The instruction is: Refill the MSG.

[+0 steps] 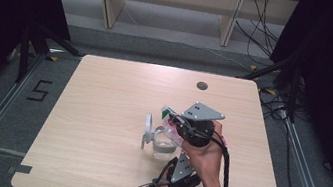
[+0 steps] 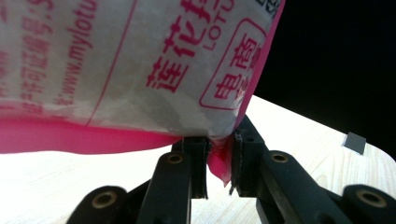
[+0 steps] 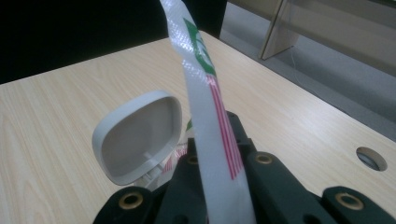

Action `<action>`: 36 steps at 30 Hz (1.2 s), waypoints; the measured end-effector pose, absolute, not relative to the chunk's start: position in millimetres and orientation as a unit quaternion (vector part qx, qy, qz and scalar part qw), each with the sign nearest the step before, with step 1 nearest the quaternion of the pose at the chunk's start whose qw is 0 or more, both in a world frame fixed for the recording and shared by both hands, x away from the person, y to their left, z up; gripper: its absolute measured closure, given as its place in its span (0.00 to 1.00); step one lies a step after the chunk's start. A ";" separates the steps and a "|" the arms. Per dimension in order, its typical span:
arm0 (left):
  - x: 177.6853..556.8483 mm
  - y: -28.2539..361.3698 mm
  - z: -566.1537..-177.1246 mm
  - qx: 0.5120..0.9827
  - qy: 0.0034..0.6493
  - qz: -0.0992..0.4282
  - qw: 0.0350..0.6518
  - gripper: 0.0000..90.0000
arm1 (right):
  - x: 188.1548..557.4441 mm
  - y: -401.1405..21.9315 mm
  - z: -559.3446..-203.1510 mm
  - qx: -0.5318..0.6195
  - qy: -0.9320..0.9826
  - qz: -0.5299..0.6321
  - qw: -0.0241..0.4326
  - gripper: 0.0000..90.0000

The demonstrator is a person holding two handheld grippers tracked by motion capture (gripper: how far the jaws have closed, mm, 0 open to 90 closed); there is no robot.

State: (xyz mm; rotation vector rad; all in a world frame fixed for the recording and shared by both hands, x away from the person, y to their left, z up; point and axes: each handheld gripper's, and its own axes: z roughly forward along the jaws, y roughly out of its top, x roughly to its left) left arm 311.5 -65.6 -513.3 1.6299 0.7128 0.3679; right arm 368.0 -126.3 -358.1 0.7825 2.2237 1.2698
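A plastic packet (image 1: 172, 125) with red print and white contents hangs tilted over a clear container (image 1: 164, 147), whose white flip lid (image 1: 148, 127) stands open. My left gripper (image 2: 218, 163) is shut on the packet's (image 2: 140, 70) pink bottom edge; in the high view it (image 1: 177, 159) comes in from below. My right gripper (image 3: 215, 154) is shut on the packet's white sealed strip (image 3: 201, 88), which carries green and red marks. In the high view the right gripper (image 1: 173, 118) sits above the container. The open lid (image 3: 140, 135) shows just beyond its jaws.
The light wooden table (image 1: 100, 113) has a round cable hole (image 1: 201, 85) near its far edge, also seen as the hole (image 3: 371, 158) in the right gripper view. Wooden shelf legs (image 1: 110, 3) and floor cables (image 1: 260, 32) lie beyond the table.
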 end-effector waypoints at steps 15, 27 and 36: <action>314.9 -67.0 -511.8 0.706 0.306 0.159 0.619 0.87 | 367.8 -122.3 -356.3 0.276 0.817 0.448 0.233 1.00; 315.4 -69.7 -510.1 0.703 0.303 0.161 0.623 0.87 | 369.3 -122.0 -354.9 0.273 0.819 0.444 0.237 1.00; 316.5 -71.4 -509.4 0.700 0.305 0.162 0.625 0.87 | 370.2 -122.0 -354.1 0.273 0.823 0.442 0.229 1.00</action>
